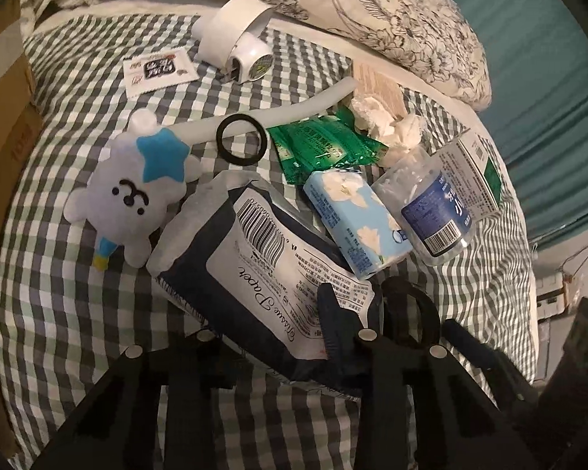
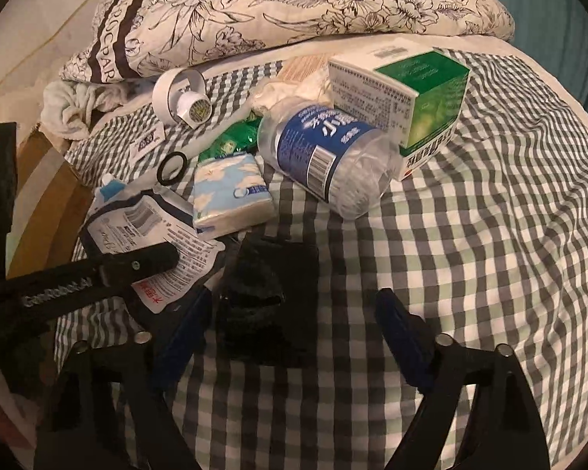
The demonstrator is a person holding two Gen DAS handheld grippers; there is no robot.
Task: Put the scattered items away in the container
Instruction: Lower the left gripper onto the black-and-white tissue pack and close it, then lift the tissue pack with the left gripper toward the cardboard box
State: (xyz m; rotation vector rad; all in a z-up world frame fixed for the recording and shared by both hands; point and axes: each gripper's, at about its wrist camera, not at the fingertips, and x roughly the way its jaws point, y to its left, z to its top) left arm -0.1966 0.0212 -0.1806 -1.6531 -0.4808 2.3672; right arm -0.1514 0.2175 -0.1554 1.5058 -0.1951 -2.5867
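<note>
The tissue pack (image 1: 270, 270) reads "Tissue Paper"; the pillow (image 2: 109, 51) "ROCPAR".

Tissue pack (image 1: 262, 274): near end covered by left gripper fingers (image 1: 333, 325).
Plush toy (image 2: 111, 190): mostly hidden behind tissue pack.
Black object (image 2: 270, 301): blurred, identity unclear.
Cardboard box (image 1: 4, 149): cut off at left edge.

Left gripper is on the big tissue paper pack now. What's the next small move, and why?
Probably lift the tissue paper pack straight up a little. The left gripper looks shut on its near end, while the small blue tissue packet leans on its far edge, so a slow lift should let that packet slide off. No container shows in either view, so carrying it off can wait.
</note>
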